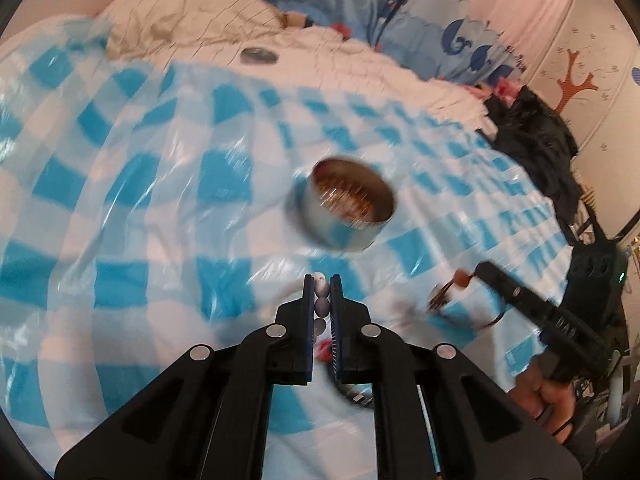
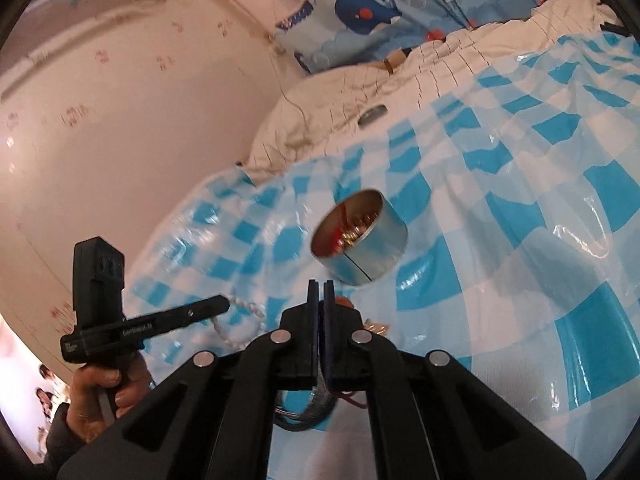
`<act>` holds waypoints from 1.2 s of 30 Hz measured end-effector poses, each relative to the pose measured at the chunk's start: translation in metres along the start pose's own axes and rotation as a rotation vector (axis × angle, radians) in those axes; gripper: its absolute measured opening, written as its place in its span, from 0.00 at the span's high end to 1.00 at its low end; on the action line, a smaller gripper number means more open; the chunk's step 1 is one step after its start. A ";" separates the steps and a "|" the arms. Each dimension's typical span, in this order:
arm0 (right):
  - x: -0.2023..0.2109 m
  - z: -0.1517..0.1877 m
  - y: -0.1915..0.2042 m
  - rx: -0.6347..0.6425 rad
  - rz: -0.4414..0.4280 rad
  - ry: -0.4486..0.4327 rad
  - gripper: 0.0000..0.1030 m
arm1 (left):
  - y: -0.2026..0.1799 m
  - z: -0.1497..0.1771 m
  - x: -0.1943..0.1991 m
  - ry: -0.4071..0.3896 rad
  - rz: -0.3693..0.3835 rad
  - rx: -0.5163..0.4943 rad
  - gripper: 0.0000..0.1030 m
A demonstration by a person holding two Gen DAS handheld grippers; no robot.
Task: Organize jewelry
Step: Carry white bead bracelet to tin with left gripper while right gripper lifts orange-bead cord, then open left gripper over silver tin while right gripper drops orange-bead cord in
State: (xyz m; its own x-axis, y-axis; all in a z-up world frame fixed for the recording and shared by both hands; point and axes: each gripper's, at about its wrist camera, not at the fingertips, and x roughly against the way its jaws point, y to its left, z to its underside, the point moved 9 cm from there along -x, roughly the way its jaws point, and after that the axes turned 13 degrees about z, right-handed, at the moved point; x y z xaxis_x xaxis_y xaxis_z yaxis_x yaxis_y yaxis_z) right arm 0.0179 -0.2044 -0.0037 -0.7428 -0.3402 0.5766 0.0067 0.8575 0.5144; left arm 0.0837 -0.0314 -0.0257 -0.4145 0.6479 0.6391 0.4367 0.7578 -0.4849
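Note:
A round silver tin (image 1: 344,210) with gold and red jewelry inside stands on the blue-and-white checked sheet; it also shows in the right wrist view (image 2: 360,238). My left gripper (image 1: 322,286) is shut on a white bead bracelet (image 1: 322,300), lifted just short of the tin; the bracelet shows hanging from it in the right wrist view (image 2: 240,320). My right gripper (image 2: 319,292) is shut on a red-cord piece with an orange bead (image 2: 344,302), seen also in the left wrist view (image 1: 462,280). More jewelry (image 2: 304,412) lies below the right gripper.
The tin's lid (image 1: 258,55) lies on the cream quilt at the back. A whale-print pillow (image 1: 400,4) and pink wall are behind. A black garment (image 1: 536,140) lies at the right edge of the bed.

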 end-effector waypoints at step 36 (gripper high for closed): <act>-0.021 0.026 -0.025 0.222 0.328 0.074 0.86 | 0.042 0.007 -0.022 -0.050 0.024 0.178 0.55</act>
State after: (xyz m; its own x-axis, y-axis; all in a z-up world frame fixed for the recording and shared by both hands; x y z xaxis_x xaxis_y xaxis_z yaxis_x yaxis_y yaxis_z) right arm 0.0159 -0.2086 -0.0459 -0.6753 -0.0543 0.7355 0.0848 0.9850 0.1505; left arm 0.1058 -0.0137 -0.0640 -0.4470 0.6656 0.5976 0.3007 0.7410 -0.6004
